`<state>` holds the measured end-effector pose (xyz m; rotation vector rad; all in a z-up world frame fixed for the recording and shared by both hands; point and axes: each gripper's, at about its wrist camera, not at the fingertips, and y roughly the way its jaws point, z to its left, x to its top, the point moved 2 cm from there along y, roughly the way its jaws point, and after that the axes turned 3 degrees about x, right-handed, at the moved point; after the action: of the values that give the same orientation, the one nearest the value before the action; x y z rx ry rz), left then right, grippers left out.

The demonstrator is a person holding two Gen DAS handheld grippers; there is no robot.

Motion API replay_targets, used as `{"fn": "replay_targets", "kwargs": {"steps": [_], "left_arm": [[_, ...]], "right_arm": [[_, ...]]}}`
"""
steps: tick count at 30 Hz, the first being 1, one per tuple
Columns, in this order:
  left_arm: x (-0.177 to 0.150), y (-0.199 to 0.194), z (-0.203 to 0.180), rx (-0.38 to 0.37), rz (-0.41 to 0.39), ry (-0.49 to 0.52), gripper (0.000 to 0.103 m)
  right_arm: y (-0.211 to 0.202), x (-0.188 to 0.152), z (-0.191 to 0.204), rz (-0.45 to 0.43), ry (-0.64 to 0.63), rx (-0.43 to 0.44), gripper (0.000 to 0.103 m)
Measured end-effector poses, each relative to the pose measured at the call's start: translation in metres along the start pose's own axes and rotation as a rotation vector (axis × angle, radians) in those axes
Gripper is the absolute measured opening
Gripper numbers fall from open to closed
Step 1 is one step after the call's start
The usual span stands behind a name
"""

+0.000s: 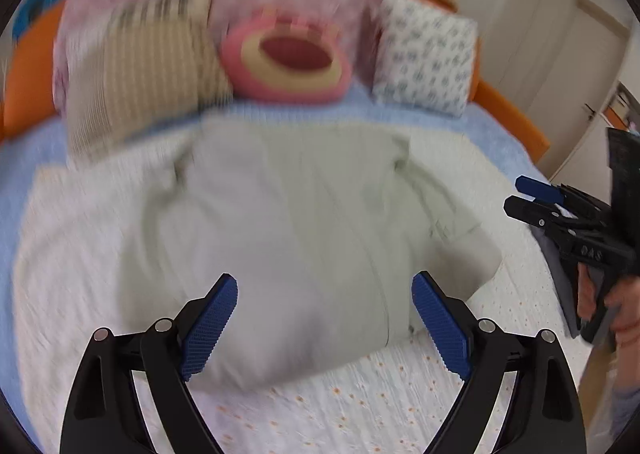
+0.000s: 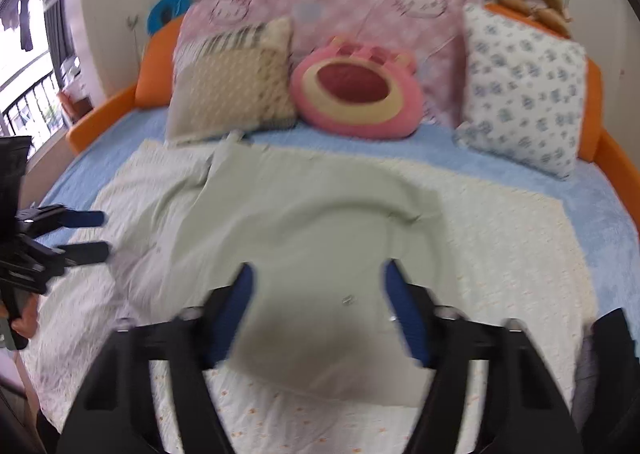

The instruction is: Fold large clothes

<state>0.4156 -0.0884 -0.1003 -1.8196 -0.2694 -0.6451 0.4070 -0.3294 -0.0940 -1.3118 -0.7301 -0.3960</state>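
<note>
A large pale green garment (image 1: 300, 234) (image 2: 312, 221) lies partly folded on a white flowered quilt (image 1: 360, 394) (image 2: 500, 246) on the bed, its near edge doubled over and rounded. My left gripper (image 1: 324, 282) hovers above the garment's near part, jaws wide apart, nothing between the blue pads. My right gripper (image 2: 320, 270) hangs above the same garment from the other side, jaws apart and empty. The right gripper (image 1: 520, 199) also shows at the right edge of the left wrist view, held by a hand. The left gripper (image 2: 100, 234) appears at the left edge of the right wrist view. Both views are motion-blurred.
At the head of the bed stand a beige striped pillow (image 2: 232, 93), a pink round plush cushion (image 2: 356, 93), a blue-patterned white pillow (image 2: 524, 93) and a pink blanket (image 2: 360, 1). An orange bed frame (image 2: 608, 157) rims the blue sheet (image 2: 600, 213). A window (image 2: 28, 53) is left, a door (image 1: 560, 65) right.
</note>
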Motion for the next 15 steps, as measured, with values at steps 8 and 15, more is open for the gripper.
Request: {"fn": "replay_targets", "kwargs": {"steps": [8,15], "left_arm": [[0.012,0.085,0.028,-0.022,0.091,-0.171,0.084],[0.045,0.141,0.056,0.030,0.078,-0.218,0.090]], "right_arm": [[0.090,0.002,0.018,0.114,0.050,0.085,0.023],[0.169,0.020,0.011,0.137,0.101,0.044,0.021]]}}
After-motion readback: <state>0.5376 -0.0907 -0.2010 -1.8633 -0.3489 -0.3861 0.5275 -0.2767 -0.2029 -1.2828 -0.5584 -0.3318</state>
